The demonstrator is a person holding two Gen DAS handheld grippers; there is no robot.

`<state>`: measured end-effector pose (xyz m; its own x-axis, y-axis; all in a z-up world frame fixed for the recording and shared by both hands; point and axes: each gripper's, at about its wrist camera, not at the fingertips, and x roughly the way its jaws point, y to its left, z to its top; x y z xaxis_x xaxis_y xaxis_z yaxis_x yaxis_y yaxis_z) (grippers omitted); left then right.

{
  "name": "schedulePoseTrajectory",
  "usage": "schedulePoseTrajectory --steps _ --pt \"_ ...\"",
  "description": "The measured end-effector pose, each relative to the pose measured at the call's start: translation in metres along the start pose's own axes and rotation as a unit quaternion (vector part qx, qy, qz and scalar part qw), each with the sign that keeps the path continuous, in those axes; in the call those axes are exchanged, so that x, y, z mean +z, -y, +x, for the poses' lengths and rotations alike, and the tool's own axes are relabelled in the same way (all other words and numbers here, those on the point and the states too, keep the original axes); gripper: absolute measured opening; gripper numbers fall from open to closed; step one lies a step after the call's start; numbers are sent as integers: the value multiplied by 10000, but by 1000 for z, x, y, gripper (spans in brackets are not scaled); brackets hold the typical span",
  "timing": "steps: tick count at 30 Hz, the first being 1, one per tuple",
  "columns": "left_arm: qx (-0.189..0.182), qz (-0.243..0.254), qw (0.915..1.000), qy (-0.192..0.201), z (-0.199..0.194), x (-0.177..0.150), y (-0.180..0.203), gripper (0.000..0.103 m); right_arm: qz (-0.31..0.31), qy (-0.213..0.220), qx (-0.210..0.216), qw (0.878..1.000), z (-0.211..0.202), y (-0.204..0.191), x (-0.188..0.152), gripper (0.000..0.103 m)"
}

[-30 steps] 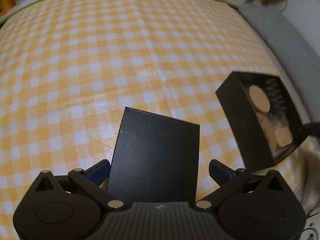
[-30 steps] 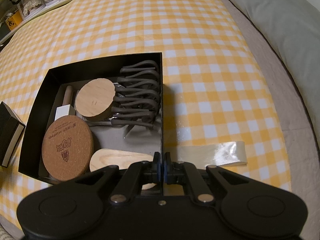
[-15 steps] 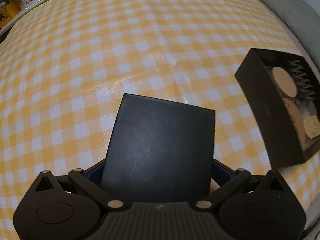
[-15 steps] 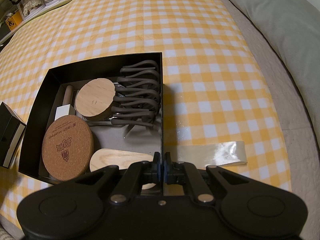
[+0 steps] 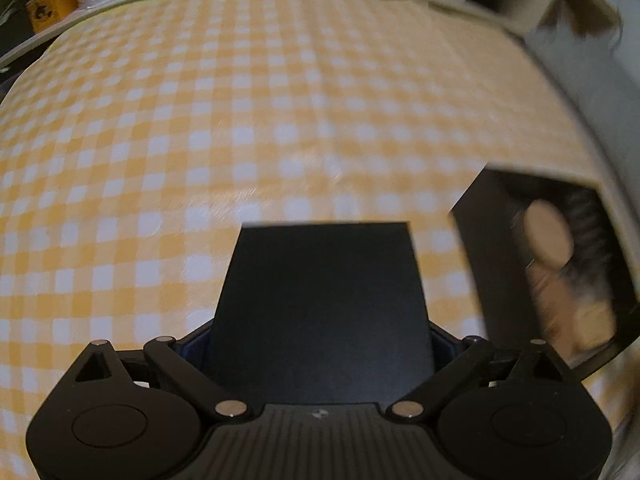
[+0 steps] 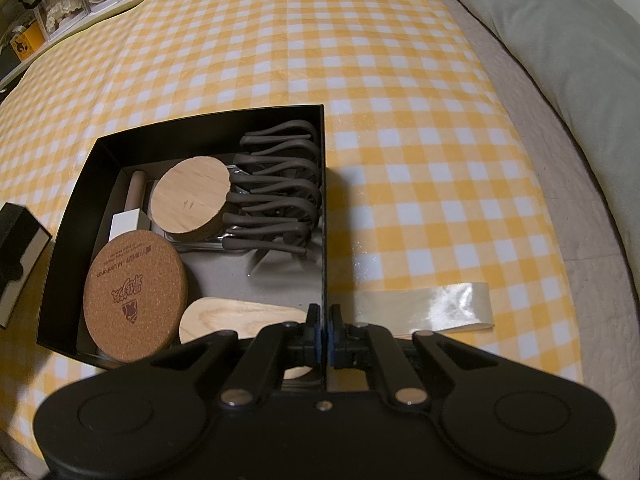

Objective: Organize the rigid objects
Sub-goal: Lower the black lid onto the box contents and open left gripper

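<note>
Left wrist: left claw (image 5: 320, 344) closing around black lid (image 5: 320, 300).

Left gripper (image 5: 320, 344) matte black, ribbed centre plate, round side housings, silver pivot screws, dark blue pads; right gripper (image 6: 325, 330) alike.

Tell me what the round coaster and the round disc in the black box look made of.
Round coaster: cork by the look, matte and speckled, with a printed brown logo. Round disc: probably pale unfinished wood, with faint straight grain lines across its face.
</note>
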<state>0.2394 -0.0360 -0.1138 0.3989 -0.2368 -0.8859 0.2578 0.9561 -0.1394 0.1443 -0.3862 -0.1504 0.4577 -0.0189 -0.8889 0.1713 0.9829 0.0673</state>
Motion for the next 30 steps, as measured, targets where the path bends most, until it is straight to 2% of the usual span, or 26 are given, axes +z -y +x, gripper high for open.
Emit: schedulePoseTrajectory --steps 3,7,10,14,20,30 --pt "-299 -296 9988 233 -16 6 15 97 -6 1 -3 10000 0 0 0 4" --pt "-747 -370 9951 533 -35 11 47 97 7 0 3 10000 0 0 0 4" --pt "-921 -409 9924 711 -44 14 72 97 -10 2 -4 10000 -1 0 0 4" --pt "-935 -298 9910 913 -47 16 105 97 -8 1 -6 10000 -1 0 0 4" --pt "-985 -375 9911 813 -26 16 149 97 -6 1 -5 10000 0 0 0 4" --pt "-714 -346 9934 830 5 22 178 97 -2 2 2 10000 0 0 0 4"
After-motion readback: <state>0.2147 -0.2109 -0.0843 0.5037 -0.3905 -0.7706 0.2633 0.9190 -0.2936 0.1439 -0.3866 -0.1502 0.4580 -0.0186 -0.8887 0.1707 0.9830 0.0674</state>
